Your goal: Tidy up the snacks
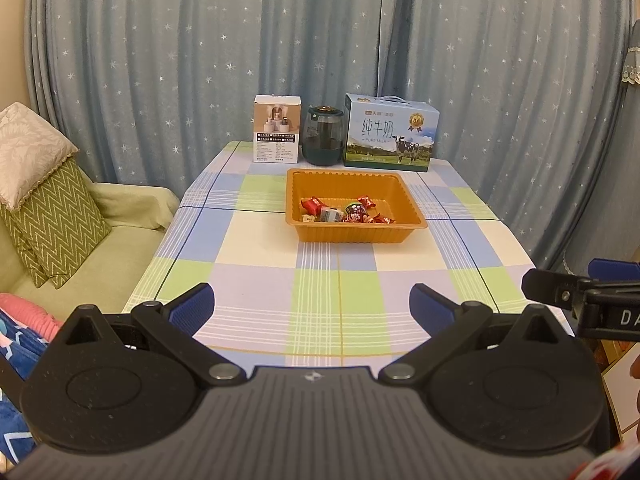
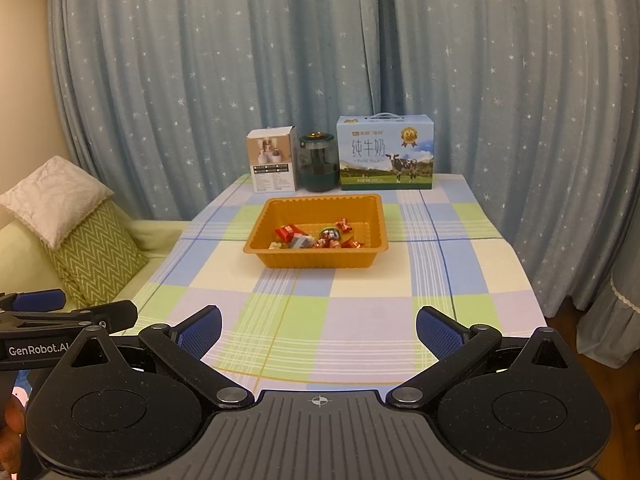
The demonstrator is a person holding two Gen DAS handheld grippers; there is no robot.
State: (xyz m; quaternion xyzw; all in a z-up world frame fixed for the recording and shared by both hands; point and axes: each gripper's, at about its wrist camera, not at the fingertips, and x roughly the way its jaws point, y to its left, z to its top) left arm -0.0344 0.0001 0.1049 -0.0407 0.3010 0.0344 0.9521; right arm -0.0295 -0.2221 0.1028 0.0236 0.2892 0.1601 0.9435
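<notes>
Claws, left (image 1: 312, 308) and right (image 2: 319, 330), spread wide, empty.

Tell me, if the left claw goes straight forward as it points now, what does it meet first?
Probably the orange tray holding the snacks: only bare tablecloth lies between it and the open left claw. Depth is uncertain.

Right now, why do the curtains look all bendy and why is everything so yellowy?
In the left wrist view, the fisheye lens bows the curtains and darkens the corners; warm light tints the tablecloth. In the right wrist view, same bend and glow; the orange tray stays sharp, and the milk box print looks soft.
</notes>
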